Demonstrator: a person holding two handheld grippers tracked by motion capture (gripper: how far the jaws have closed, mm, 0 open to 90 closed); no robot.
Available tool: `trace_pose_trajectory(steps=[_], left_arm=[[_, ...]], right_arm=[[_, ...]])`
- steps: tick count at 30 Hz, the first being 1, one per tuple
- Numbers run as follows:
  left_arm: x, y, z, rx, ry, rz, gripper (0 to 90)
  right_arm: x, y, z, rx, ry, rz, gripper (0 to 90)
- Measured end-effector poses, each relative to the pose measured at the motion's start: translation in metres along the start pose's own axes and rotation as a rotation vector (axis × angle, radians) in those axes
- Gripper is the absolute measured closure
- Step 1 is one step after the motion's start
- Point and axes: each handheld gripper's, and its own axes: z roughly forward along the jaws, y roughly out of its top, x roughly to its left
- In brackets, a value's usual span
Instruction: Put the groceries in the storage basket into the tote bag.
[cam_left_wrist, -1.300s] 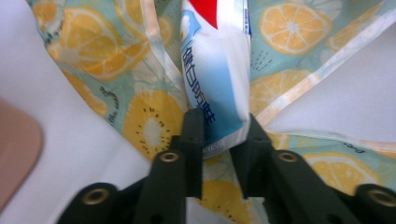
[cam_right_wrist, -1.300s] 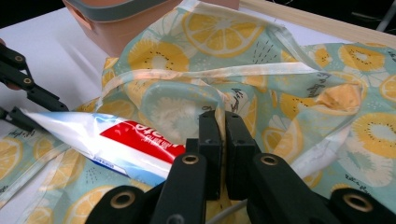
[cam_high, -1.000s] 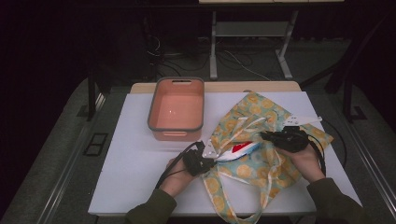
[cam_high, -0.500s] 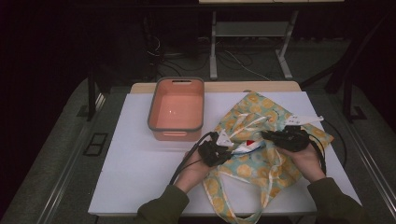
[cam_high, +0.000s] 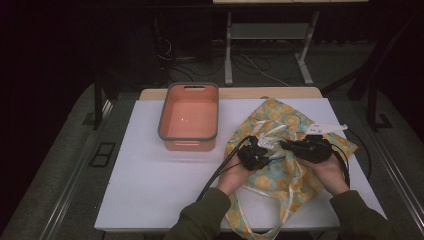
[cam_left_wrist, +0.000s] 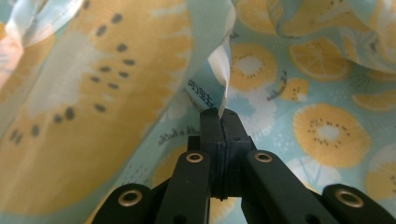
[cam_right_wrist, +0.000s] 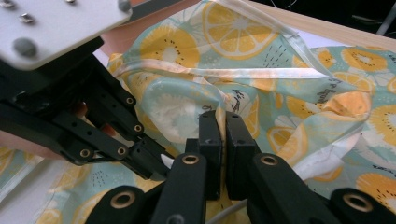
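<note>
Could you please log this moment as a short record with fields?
surface: white table top
bag: fruit-print fabric bag, lying flat to the right
bin: orange bin, left of the bag, nothing seen inside
left gripper: shut on a white tag inside the bag
right gripper: shut on the bag's fabric

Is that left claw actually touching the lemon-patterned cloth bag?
Touching. In the left gripper view, the left gripper has its black jaws shut on a white tag of the lemon-print fabric bag.
</note>
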Motion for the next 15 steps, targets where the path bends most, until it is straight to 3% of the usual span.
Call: trace_pose_trajectory(steps=[2,4,8,11,15], left_arm=[[0.000,-0.001,-0.003,-0.004,-0.004,-0.002,86.3],[-0.001,-0.003,-0.011,-0.020,-0.010,-0.010,74.0],[-0.005,-0.013,-0.040,-0.036,-0.003,0.007,63.3],[-0.007,-0.026,-0.068,-0.048,0.026,0.011,57.0],[-0.003,-0.053,-0.093,-0.037,0.102,-0.036,47.7]], right_arm=[[0.000,0.000,0.000,0.000,0.000,0.001,86.6],[0.000,0.000,-0.001,-0.002,-0.001,-0.001,86.6],[0.000,0.000,-0.002,-0.006,0.000,-0.001,86.6],[0.001,0.000,-0.002,-0.004,0.001,0.000,86.6],[0.004,0.000,-0.002,-0.004,0.007,-0.006,86.6]])
